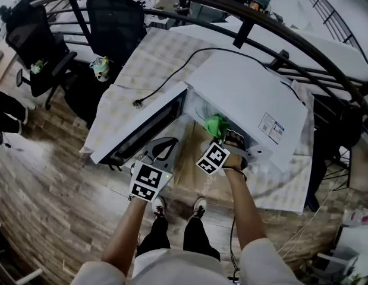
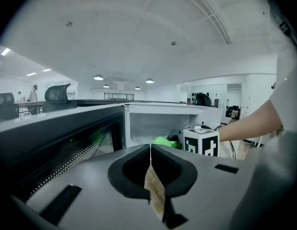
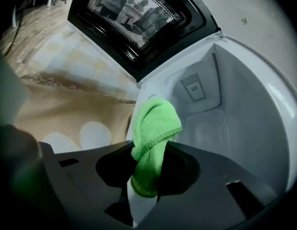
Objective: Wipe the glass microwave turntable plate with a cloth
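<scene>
Cloth (image 3: 155,123) pinched in right tool (image 3: 147,169) at microwave (image 1: 243,94), left tool (image 2: 150,150) closed, label (image 1: 270,127) unreadable.

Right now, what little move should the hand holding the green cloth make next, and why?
Probably ease the right tool forward and down into the microwave. It is shut on the green cloth, the door stands open, and the cloth seems to sit just at the opening, not yet pressed on the floor inside, where the wiping has to happen.
</scene>
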`<state>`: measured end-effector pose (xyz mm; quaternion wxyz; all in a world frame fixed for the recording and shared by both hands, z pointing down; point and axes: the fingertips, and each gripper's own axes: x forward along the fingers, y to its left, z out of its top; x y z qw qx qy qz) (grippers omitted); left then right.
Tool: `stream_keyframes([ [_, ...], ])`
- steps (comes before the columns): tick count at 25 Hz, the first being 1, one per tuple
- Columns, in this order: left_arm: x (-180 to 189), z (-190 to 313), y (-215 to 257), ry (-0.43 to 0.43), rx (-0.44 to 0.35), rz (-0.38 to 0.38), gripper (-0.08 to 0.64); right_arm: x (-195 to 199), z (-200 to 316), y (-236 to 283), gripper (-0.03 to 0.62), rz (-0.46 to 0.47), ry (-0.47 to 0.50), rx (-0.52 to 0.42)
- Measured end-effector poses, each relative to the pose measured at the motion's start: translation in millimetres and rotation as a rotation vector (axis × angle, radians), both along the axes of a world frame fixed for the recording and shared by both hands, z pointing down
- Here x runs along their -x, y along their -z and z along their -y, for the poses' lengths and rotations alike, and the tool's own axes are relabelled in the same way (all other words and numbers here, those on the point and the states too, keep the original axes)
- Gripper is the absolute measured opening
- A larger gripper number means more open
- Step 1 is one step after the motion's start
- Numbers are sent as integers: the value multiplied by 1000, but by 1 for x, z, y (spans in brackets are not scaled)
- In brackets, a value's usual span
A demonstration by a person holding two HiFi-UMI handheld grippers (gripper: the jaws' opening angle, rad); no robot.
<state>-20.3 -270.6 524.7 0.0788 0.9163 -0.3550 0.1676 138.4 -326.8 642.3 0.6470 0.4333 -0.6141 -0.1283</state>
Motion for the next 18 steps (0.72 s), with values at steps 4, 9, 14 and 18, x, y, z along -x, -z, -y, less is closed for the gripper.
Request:
stream_keyframes([
  [4, 6, 5, 10, 12, -18, 0, 21, -5, -1, 9, 124, 33, -38, -46],
  [9, 12, 10, 3, 29, -12, 8, 21, -30, 34, 12, 124, 37, -176, -190],
  [14, 13, 5, -23, 19, 25, 37, 21, -54, 86, 13, 127, 7, -281, -248],
  [18, 12, 2, -42, 4, 50, 59, 21, -76, 127, 11, 129, -75, -290, -275],
])
